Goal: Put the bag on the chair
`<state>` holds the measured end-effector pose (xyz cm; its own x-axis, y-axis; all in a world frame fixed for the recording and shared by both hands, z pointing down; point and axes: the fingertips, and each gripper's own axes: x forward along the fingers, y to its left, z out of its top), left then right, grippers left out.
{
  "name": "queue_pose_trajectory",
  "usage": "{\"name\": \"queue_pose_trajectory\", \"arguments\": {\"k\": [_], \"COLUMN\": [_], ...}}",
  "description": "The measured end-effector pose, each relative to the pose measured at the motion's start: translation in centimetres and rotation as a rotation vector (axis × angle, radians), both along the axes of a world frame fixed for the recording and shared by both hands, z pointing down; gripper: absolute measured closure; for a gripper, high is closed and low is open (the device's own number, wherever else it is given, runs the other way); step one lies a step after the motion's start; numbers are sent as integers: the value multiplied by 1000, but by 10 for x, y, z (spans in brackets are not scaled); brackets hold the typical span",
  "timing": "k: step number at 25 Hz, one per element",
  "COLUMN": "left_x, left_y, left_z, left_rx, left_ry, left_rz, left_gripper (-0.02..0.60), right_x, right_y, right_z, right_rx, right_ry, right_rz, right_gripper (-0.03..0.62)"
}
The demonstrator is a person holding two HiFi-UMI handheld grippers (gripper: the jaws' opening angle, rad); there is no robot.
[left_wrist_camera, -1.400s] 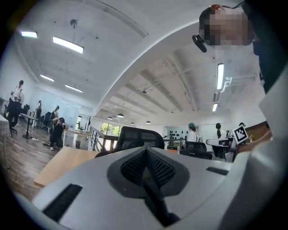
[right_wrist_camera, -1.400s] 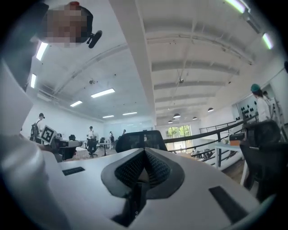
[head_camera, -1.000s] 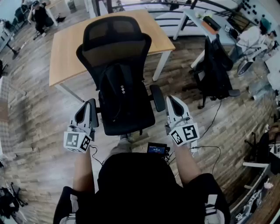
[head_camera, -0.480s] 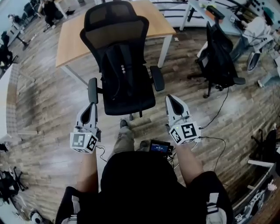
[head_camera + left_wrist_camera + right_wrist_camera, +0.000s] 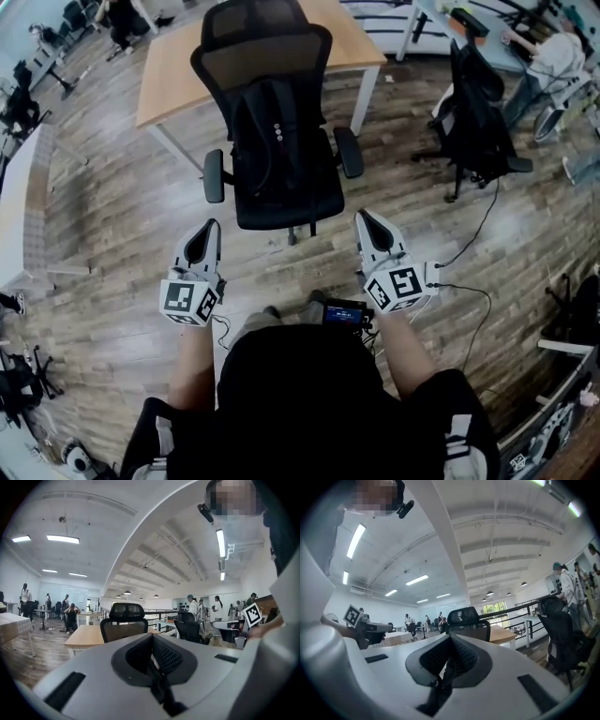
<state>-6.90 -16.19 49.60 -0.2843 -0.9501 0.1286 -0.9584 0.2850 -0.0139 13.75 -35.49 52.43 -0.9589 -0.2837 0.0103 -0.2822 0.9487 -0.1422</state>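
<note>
The black bag (image 5: 272,141) stands on the seat of the black office chair (image 5: 267,61), leaning against its mesh backrest. Both grippers hang over the wooden floor in front of the chair, apart from it. My left gripper (image 5: 210,227) is shut and holds nothing. My right gripper (image 5: 361,217) is likewise shut and holds nothing. In the left gripper view the closed left gripper (image 5: 151,637) points at the chair's backrest (image 5: 125,620). The right gripper view shows the closed right gripper (image 5: 449,638) below the chair's backrest (image 5: 466,620); in both gripper views the bag is hidden.
A wooden table (image 5: 178,75) stands just behind the chair. A second black chair (image 5: 473,122) is at the right, with a cable (image 5: 473,239) trailing over the floor near it. A small screen device (image 5: 342,315) sits at the person's waist. Other people are far off.
Both grippers have drawn back from beside the chair's armrests to the floor in front of it. The bag stays on the seat, and the chair now lies farther away.
</note>
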Motion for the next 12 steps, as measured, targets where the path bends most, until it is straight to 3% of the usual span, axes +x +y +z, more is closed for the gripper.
{"name": "queue_pose_trajectory", "arguments": {"k": [6, 12], "left_x": [-6, -12], "left_y": [50, 137], "left_z": [-2, 6], "left_rx": [30, 48], "left_ry": [-3, 31], "left_rz": [19, -5], "left_gripper": [578, 578], "right_x": [-10, -14], "right_y": [60, 133], "right_z": [-5, -12], "right_rx": [31, 31], "right_ry": [30, 48], "right_rz": [-4, 28], "right_gripper": [583, 583]}}
